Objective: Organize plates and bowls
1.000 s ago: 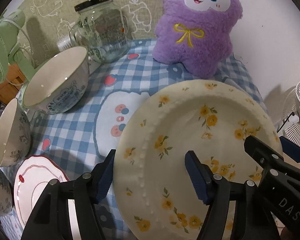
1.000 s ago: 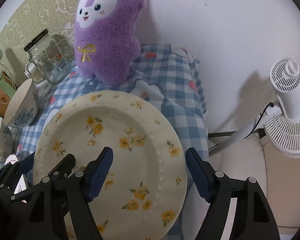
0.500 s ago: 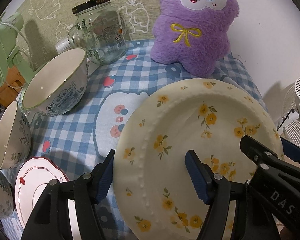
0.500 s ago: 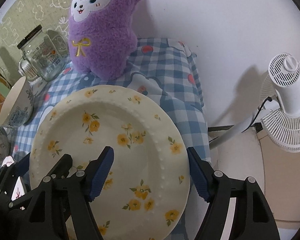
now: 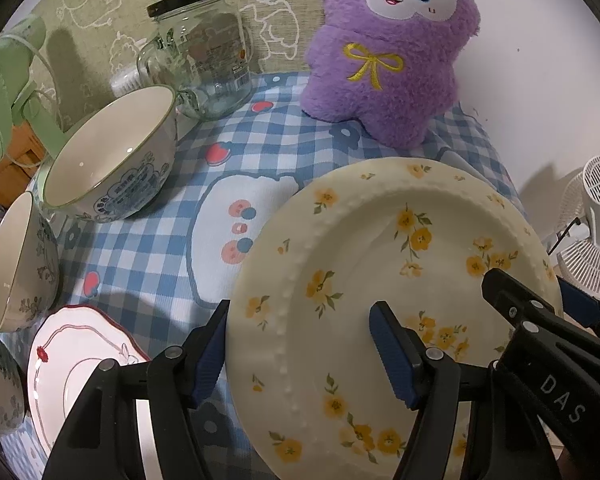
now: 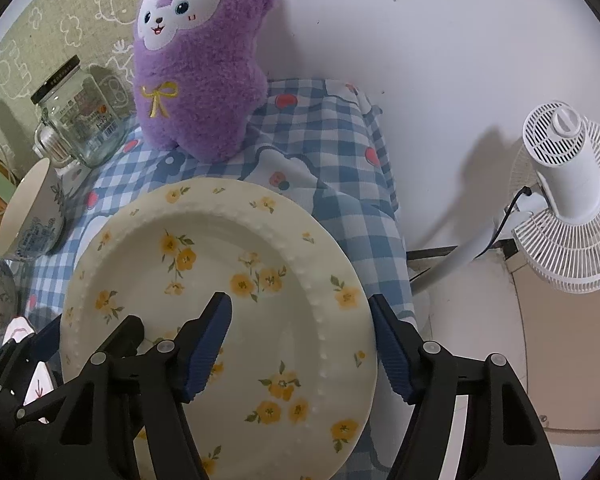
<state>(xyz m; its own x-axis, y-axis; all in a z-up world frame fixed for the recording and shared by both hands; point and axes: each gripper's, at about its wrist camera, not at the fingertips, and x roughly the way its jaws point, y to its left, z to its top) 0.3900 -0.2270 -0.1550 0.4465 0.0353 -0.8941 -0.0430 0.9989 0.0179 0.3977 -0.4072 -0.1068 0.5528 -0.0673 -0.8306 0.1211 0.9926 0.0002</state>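
Left wrist view shows the yellow-flowered plate (image 5: 380, 280) lying on the checked cloth (image 5: 148, 256) of the counter, its left rim between the fingers of the left claw (image 5: 304, 352), which straddles it with visible gaps, open. The right claw (image 6: 300, 344) spans the plate's right rim and has just been closing, pads not clearly pressing. Two bowls (image 5: 108, 156) and a pink plate (image 5: 76, 344) sit to the left; a glass jar (image 5: 204, 48) and purple plush toy (image 5: 388, 52) stand behind.

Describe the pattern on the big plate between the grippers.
The plate is cream, scattered with small yellow flowers and a raised beaded ring; the right wrist view shows it best.
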